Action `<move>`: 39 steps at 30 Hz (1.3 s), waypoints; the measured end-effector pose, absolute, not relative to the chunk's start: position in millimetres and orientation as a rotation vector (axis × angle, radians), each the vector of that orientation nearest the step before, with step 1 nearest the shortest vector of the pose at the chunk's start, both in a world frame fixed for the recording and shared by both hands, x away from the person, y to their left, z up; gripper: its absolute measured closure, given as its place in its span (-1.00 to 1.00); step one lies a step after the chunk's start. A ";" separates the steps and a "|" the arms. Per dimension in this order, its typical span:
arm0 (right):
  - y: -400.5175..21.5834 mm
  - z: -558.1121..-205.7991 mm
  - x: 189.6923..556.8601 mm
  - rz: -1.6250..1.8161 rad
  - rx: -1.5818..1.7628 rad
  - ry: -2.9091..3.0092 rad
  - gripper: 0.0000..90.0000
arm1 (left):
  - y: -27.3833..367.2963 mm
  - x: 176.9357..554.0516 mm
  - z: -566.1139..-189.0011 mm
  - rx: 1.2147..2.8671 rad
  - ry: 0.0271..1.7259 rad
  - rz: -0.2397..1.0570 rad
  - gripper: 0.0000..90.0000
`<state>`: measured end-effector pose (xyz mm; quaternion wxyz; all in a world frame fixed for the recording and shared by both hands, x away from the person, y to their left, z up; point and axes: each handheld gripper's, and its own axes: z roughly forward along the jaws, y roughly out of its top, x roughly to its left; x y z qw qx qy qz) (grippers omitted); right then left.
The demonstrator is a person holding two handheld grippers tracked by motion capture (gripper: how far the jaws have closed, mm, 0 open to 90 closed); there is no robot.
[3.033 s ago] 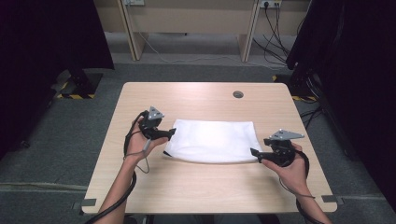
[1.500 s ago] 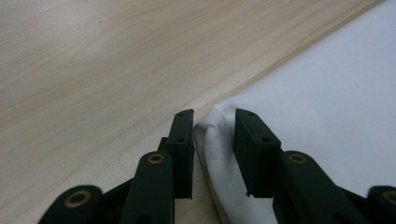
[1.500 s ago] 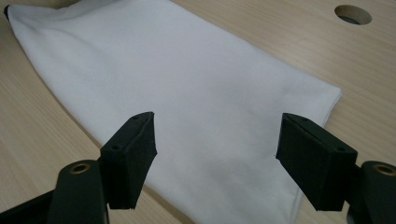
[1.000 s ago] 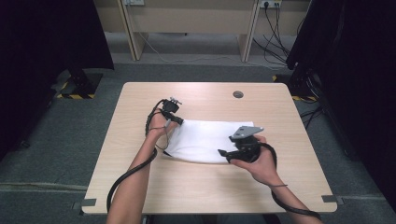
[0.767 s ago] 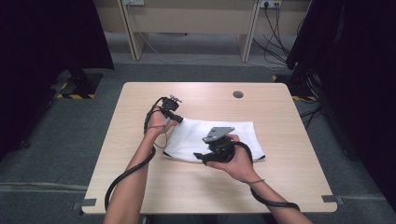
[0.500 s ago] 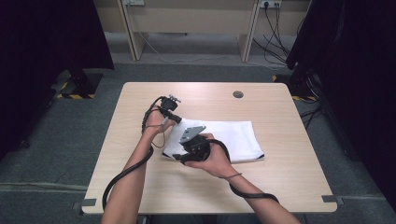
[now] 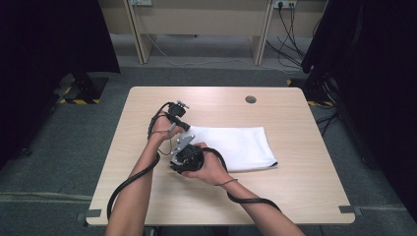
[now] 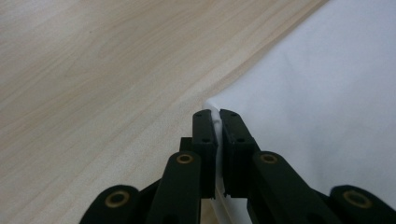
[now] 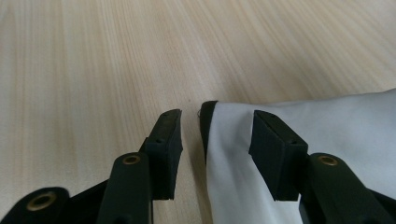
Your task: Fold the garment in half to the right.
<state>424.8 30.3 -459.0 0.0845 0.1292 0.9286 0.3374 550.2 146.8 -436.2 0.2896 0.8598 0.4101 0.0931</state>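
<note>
A folded white cloth [image 7: 236, 146] lies flat in the middle of the wooden table [image 7: 295, 196]. My left gripper [image 7: 189, 128] is at the cloth's far left corner, and in the left gripper view it [image 8: 217, 116] is shut on a thin fold of the cloth [image 8: 327, 93]. My right gripper [image 7: 177, 165] is at the near left corner, crossed in front of the left arm. In the right gripper view its jaws [image 9: 217, 126] have just been closing and stand half apart. The dark-edged corner of the cloth [image 9: 327, 140] lies between them, and the pads [image 9: 275, 154] do not press on it.
A round cable hole [image 7: 251, 99] sits in the tabletop near the far edge. Both grippers' cables [image 7: 133, 182] trail along the forearms. Bare wood surrounds the cloth on all sides. Dark curtains and floor cables lie beyond the table.
My right hand has swept left across the cloth from its right side to the near left corner, with its jaws narrower. Over the last second the left gripper has kept its hold.
</note>
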 end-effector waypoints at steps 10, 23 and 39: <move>31.8 -468.9 433.1 1.000 0.439 2.765 0.47 | 149.0 550.9 -439.3 2.291 1.096 0.247 0.89; 31.1 -470.5 427.1 1.066 0.528 2.716 0.89 | 152.7 549.0 -439.5 2.301 1.113 0.236 0.89; 11.3 -422.6 431.1 1.345 0.618 2.636 0.89 | 151.4 548.2 -396.9 2.310 1.127 0.284 0.89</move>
